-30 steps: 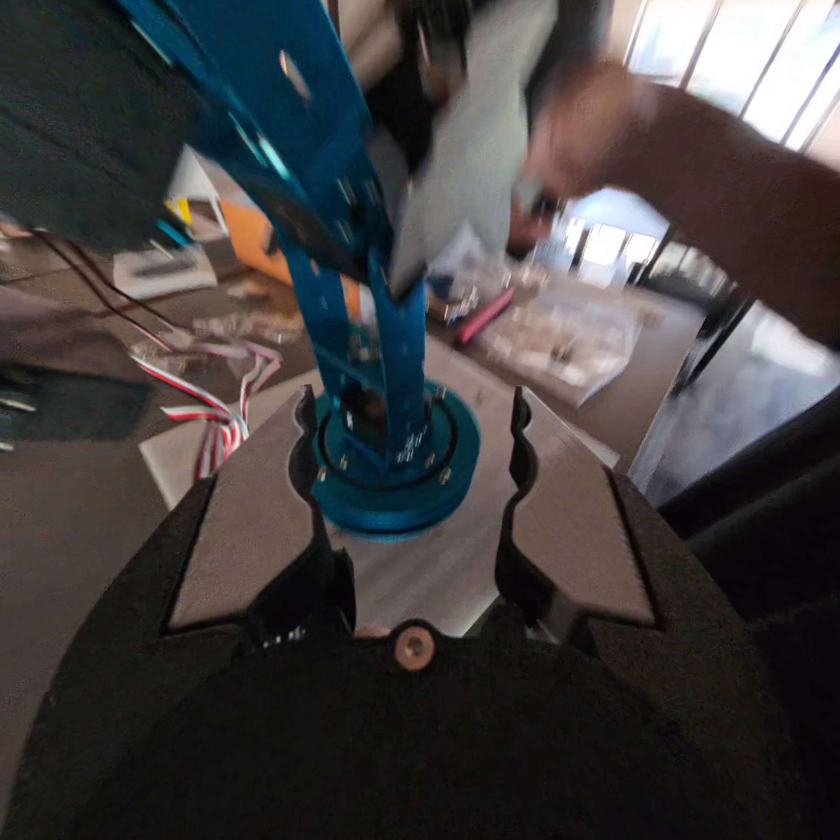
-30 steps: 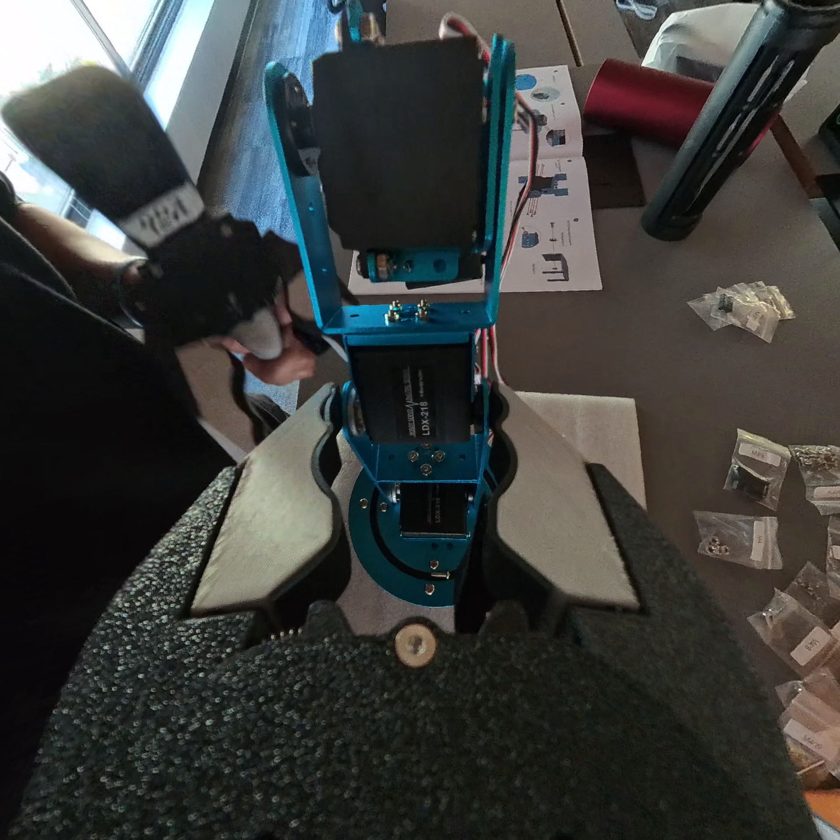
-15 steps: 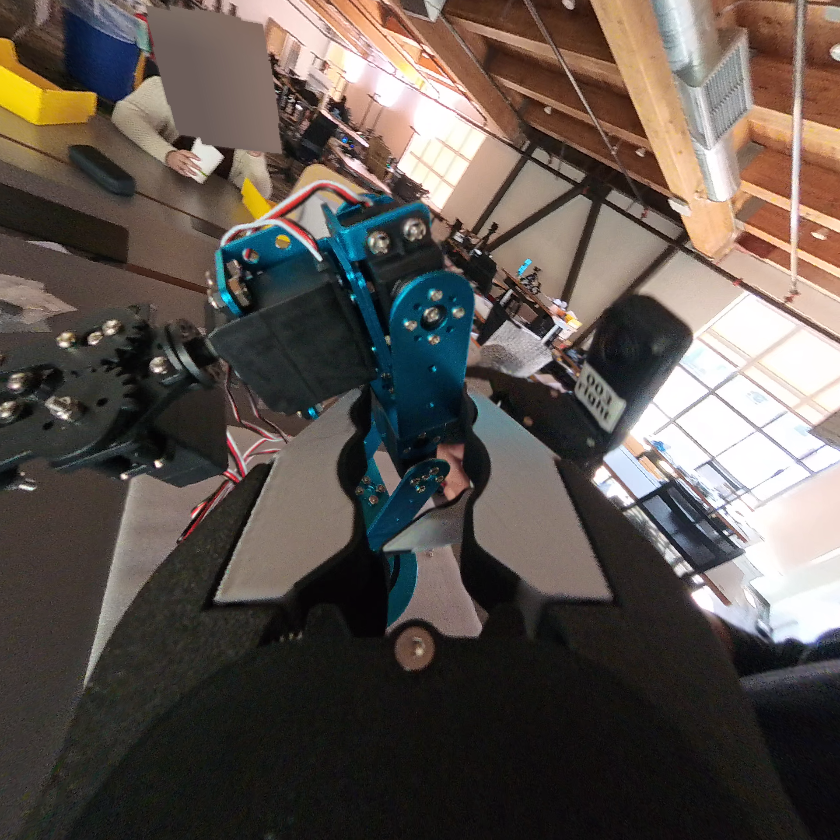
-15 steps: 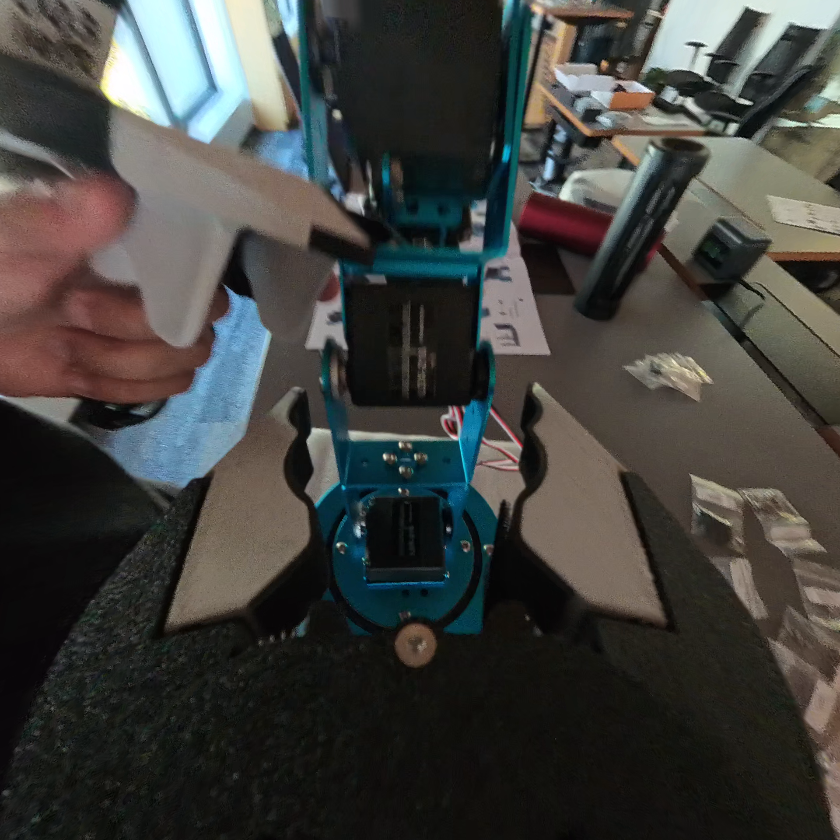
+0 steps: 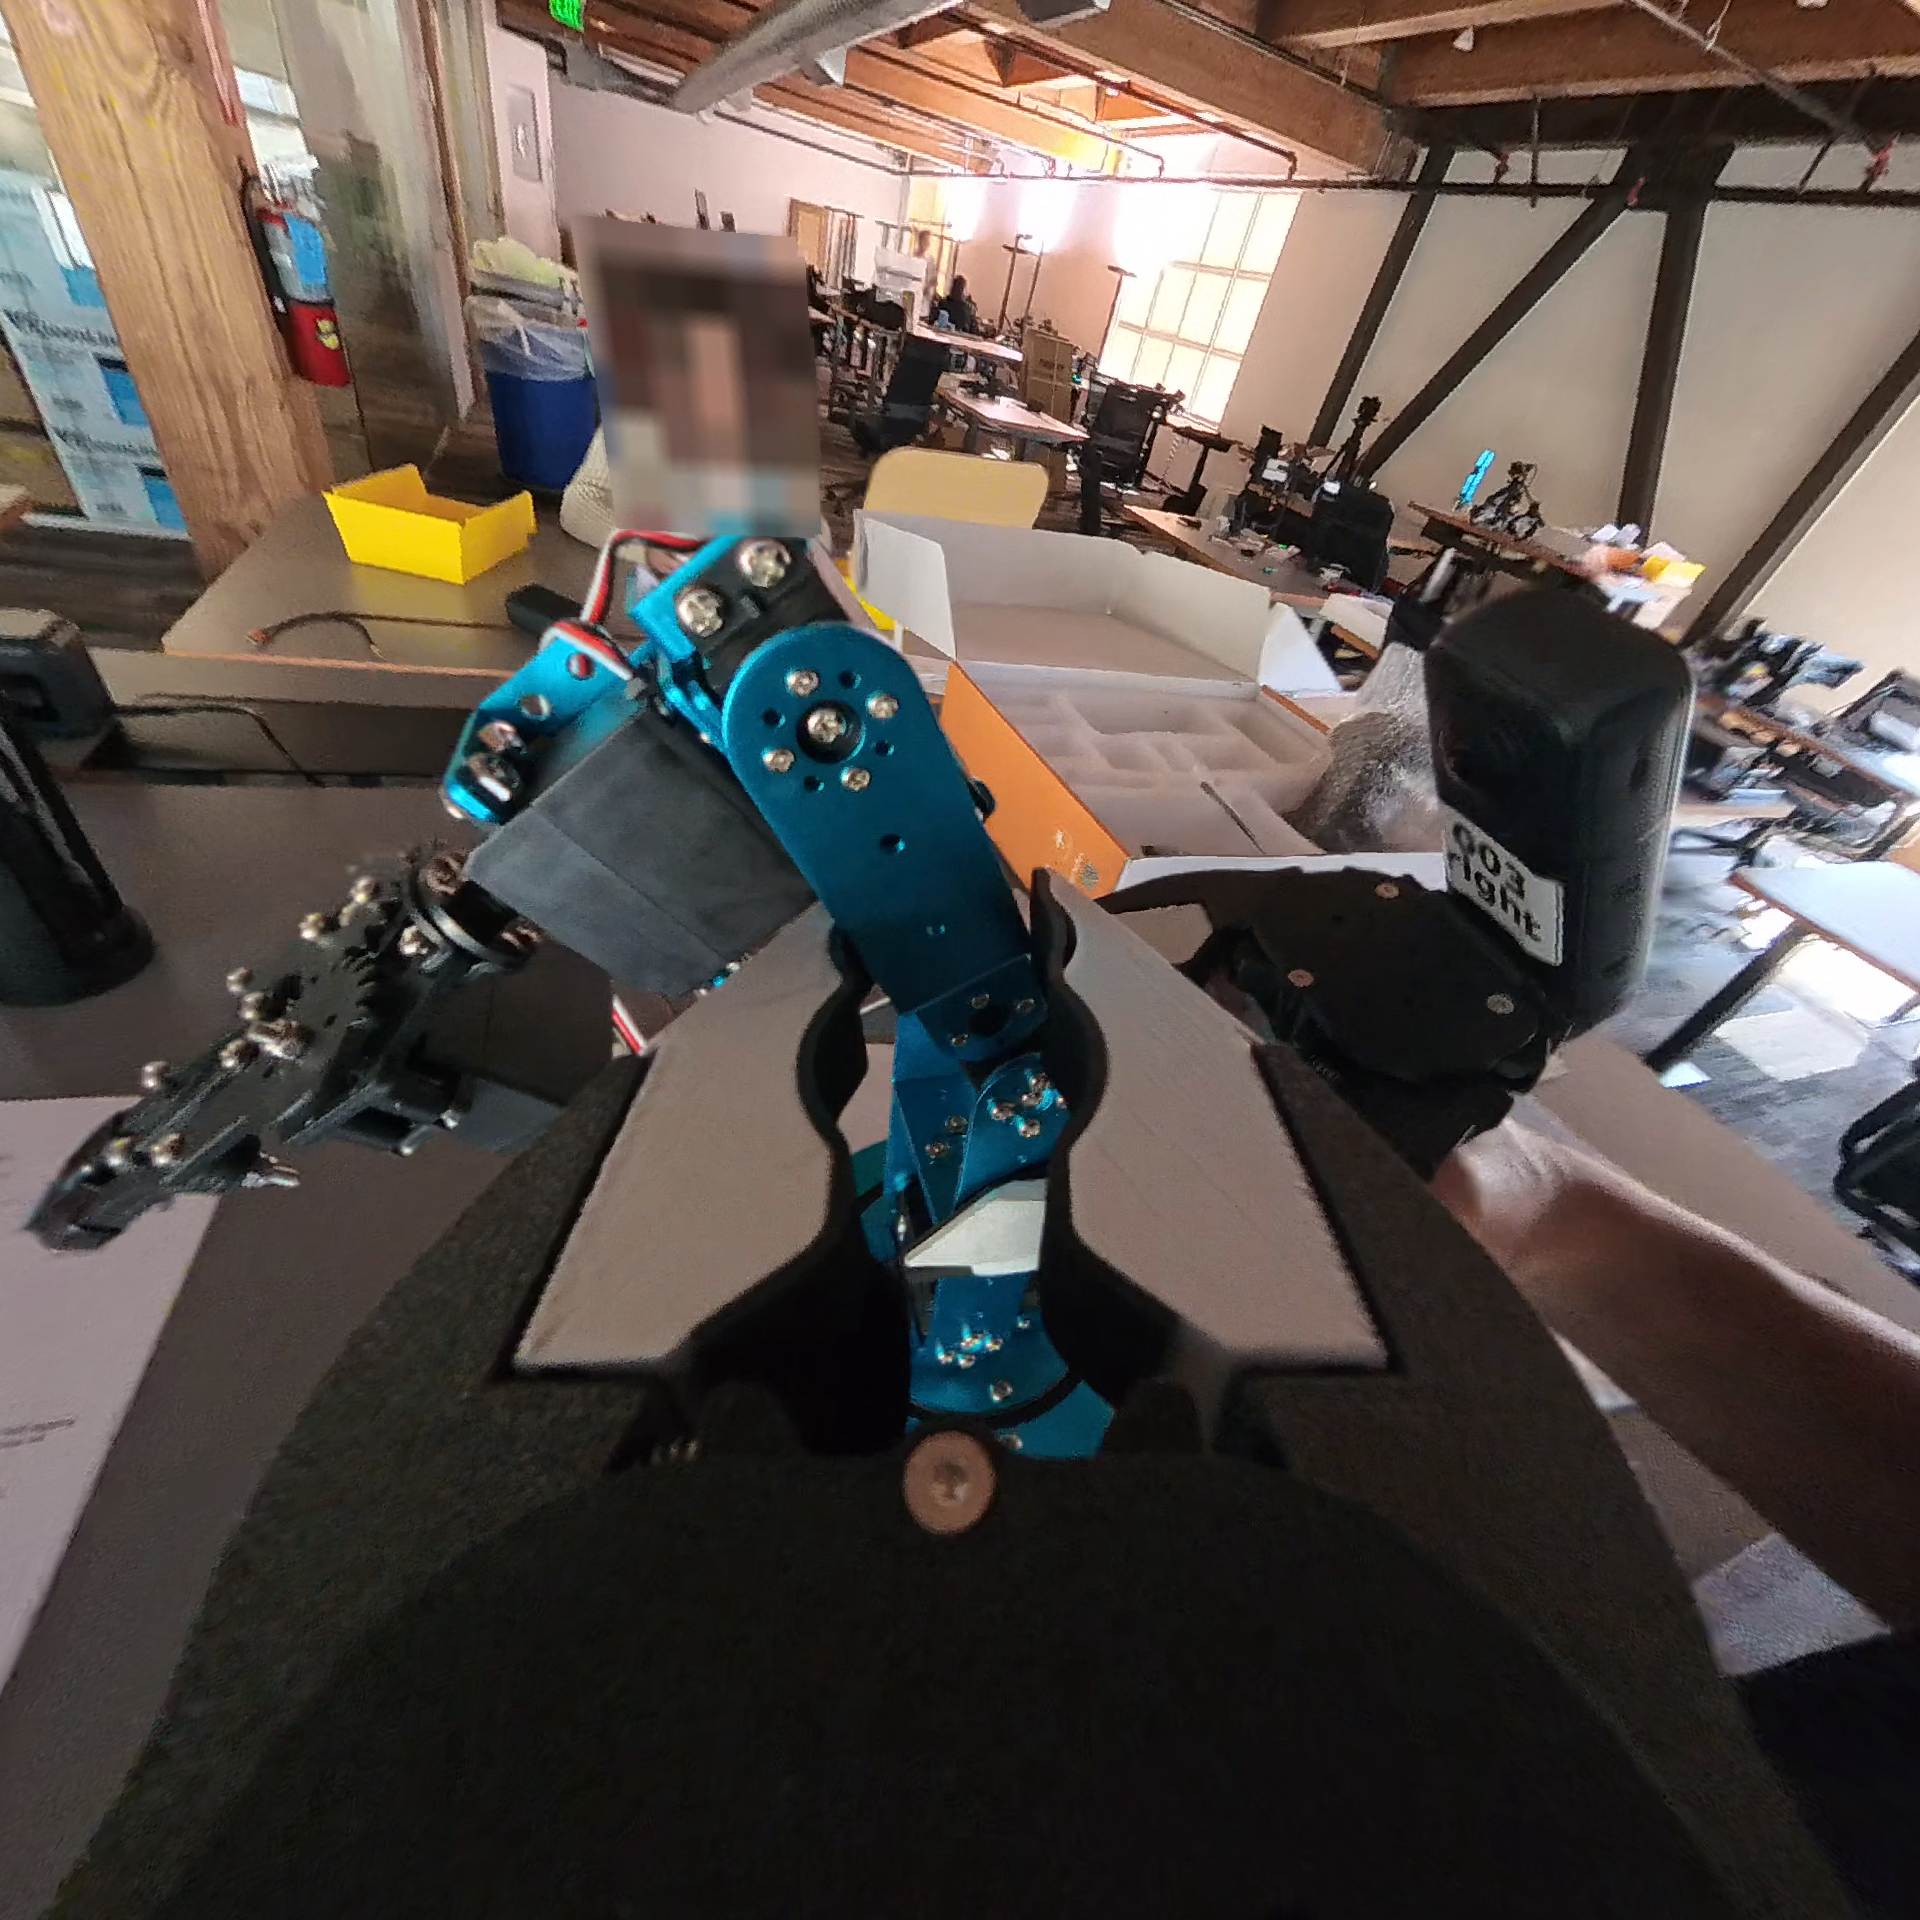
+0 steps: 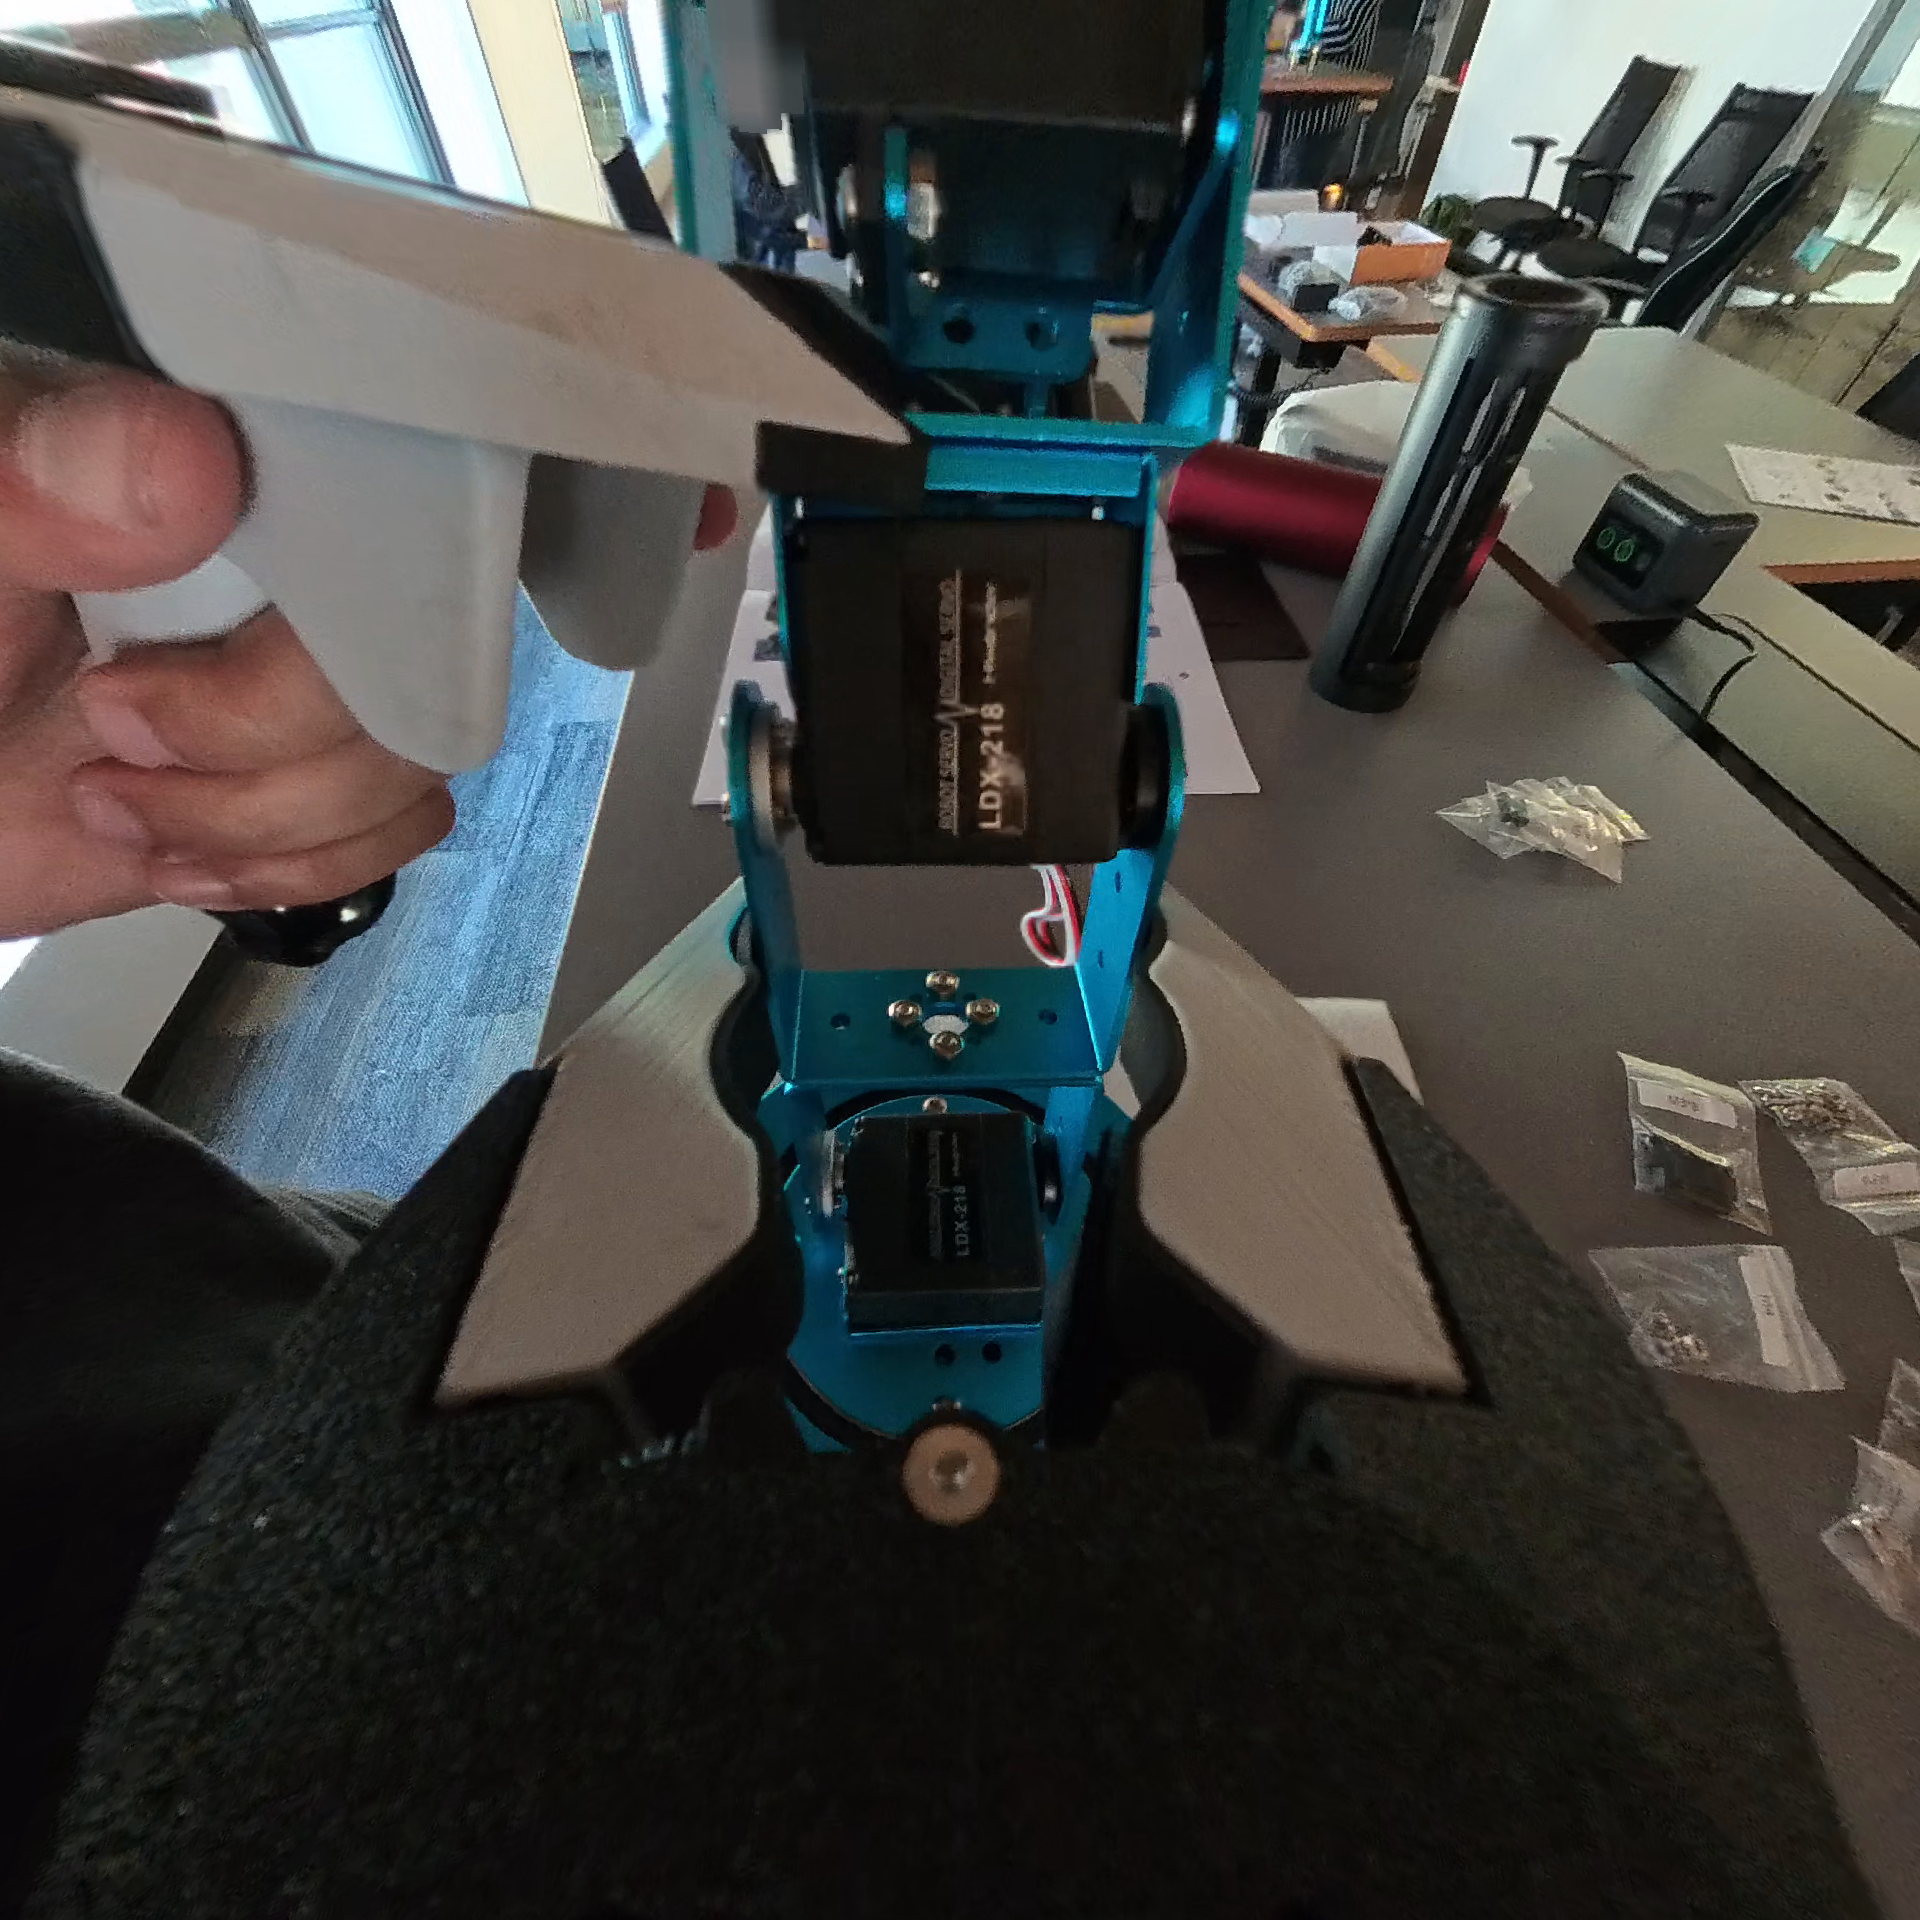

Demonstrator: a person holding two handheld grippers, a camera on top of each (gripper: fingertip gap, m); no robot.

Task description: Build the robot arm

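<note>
Left wrist view: the left gripper [image 5: 951, 997] closes its 2 grey fingers [image 5: 707, 1174] on the upper link of a small blue servo robot arm [image 5: 862, 831], pinching the blue bracket between the notched tips; the arm's black claw [image 5: 239, 1081] reaches out to the left above a grey table [image 5: 208, 904], with a sheet of paper [image 5: 62, 1330] under its tip; red, white and black servo wires [image 5: 613, 592] loop over the top servo; the right gripper [image 5: 1382, 966], with its black camera block [image 5: 1558, 790], sits just right of the arm, and a bare forearm [image 5: 1662, 1309] runs to it from the lower right; an open white and orange kit box [image 5: 1101, 707] and a yellow bin [image 5: 426, 530] lie behind.

Right wrist view: the right gripper [image 6: 945, 997] has its 2 fingers [image 6: 623, 1184] pressed against the sides of the lower blue U-bracket [image 6: 940, 1029], just above the round blue base [image 6: 914, 1382] and its black servo [image 6: 935, 1216]; a second black servo [image 6: 956, 686] stands above; the left gripper's finger [image 6: 468, 332] meets the arm from the upper left, held by a hand [image 6: 135, 665]; on the table [image 6: 1455, 935] to the right stand a dark cylinder [image 6: 1444, 488] and a red tube [image 6: 1268, 509], with clear bags of small hardware [image 6: 1714, 1309] near the edge and an open booklet [image 6: 1195, 696] behind the arm.
</note>
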